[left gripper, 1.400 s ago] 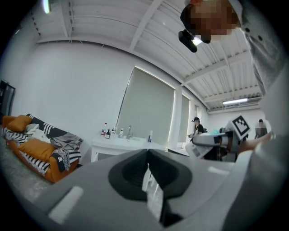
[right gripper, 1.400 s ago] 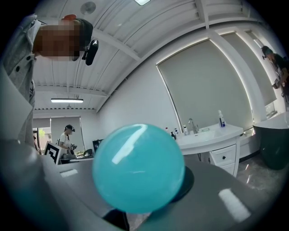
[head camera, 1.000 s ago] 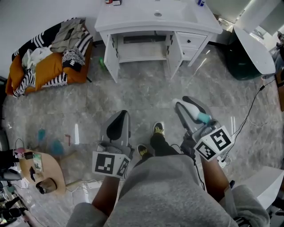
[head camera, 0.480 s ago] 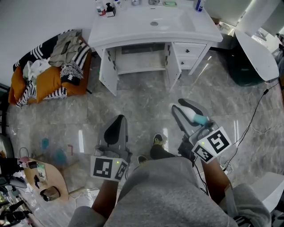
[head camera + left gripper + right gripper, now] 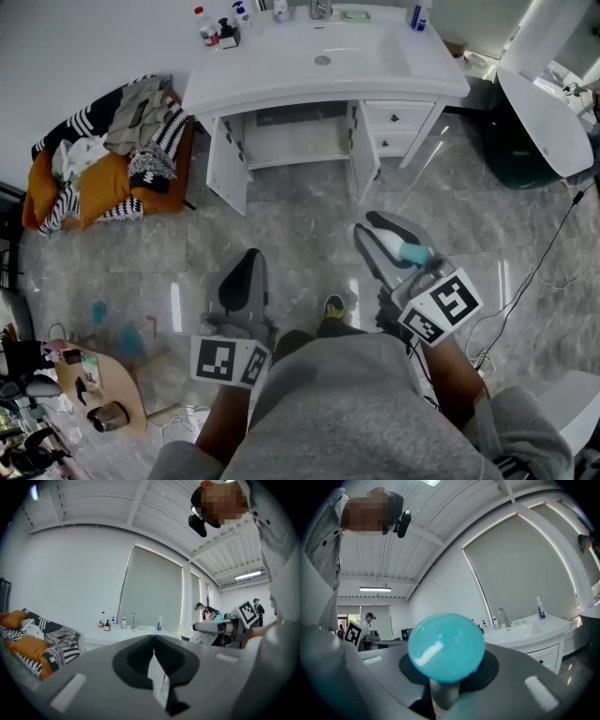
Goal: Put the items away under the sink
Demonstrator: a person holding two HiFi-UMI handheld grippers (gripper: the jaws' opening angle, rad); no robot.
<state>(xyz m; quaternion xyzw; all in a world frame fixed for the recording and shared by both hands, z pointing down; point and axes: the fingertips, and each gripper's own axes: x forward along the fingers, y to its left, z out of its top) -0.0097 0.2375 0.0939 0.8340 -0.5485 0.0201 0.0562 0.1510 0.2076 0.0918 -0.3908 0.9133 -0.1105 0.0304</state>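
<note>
The white sink vanity (image 5: 323, 61) stands ahead, with both doors of the cabinet under the sink (image 5: 295, 141) open. My right gripper (image 5: 370, 228) is shut on a white item with a round teal end (image 5: 413, 252), held over the floor. In the right gripper view the teal end (image 5: 445, 646) fills the space between the jaws, and the sink (image 5: 525, 632) shows far off. My left gripper (image 5: 246, 255) is shut with nothing in it. In the left gripper view its jaws meet at a seam (image 5: 153, 651), and the sink (image 5: 126, 630) lies beyond.
Bottles (image 5: 211, 28) and a blue-capped bottle (image 5: 419, 14) stand on the counter. Drawers (image 5: 398, 117) sit right of the cabinet. A pile of clothes on an orange cushion (image 5: 103, 155) lies left. A white fixture (image 5: 548, 103), a dark bin (image 5: 511, 141), a floor cable (image 5: 534, 272) and a small wooden table (image 5: 94, 380) surround me.
The vanity has come lower in the head view and more of its counter shows, as the person steps toward it. Both grippers keep their pose; the right still holds the teal-ended item.
</note>
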